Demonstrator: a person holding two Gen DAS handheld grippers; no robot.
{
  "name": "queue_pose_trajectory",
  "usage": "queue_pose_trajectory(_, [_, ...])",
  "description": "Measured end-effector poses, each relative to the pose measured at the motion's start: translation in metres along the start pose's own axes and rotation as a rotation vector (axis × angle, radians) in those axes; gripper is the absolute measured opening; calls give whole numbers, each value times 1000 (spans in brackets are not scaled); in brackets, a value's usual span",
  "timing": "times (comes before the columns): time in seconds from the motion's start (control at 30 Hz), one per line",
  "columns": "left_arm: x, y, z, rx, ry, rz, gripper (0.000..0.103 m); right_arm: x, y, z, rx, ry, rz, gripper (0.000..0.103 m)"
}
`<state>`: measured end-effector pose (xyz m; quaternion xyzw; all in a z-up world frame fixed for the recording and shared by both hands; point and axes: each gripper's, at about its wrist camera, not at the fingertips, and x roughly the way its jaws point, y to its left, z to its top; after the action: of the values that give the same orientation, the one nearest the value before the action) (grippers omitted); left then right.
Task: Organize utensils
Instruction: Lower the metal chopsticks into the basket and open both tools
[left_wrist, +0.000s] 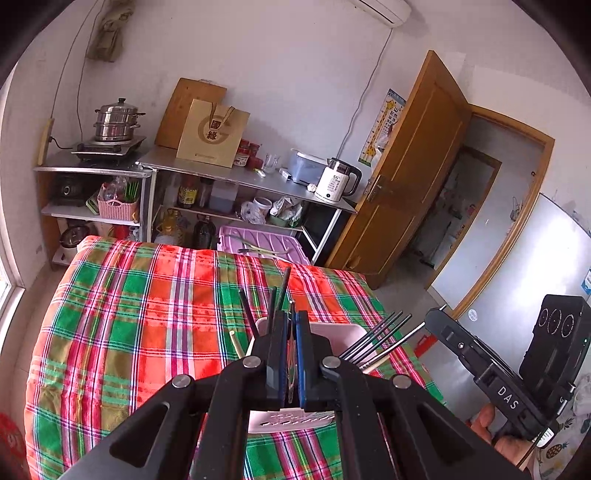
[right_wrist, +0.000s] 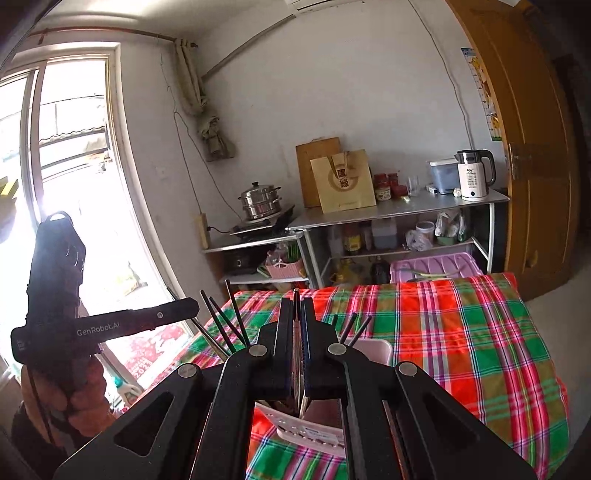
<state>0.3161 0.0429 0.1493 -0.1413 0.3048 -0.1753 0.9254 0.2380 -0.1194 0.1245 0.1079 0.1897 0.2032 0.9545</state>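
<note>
A pale pink utensil holder (left_wrist: 343, 334) sits over the plaid tablecloth (left_wrist: 129, 314), partly hidden under the gripper. Dark chopsticks (left_wrist: 376, 334) fan out of it to the right, and more stand by the fingers. My left gripper (left_wrist: 291, 314) is shut, with a thin wall of the holder pinched between its pads. In the right wrist view my right gripper (right_wrist: 297, 299) is likewise shut on a wall of the holder (right_wrist: 375, 350), with chopsticks (right_wrist: 221, 321) on its left. Each gripper shows beside the other: the right gripper (left_wrist: 430, 317) and the left gripper (right_wrist: 194, 305).
Beyond the table stand a steel shelf (left_wrist: 240, 173) with a kettle (left_wrist: 338, 181), a paper bag (left_wrist: 212, 133) and a steamer pot (left_wrist: 116, 120). A purple crate (left_wrist: 262, 242) lies behind the table edge. An open wooden door (left_wrist: 410, 177) is at right, a window (right_wrist: 66, 166) at left.
</note>
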Motion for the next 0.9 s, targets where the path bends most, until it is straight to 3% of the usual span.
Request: queue_pose_trajectory(0.9, [44,19,-33,-9,97,24,4,35,-15,-30,43,119,-7,4])
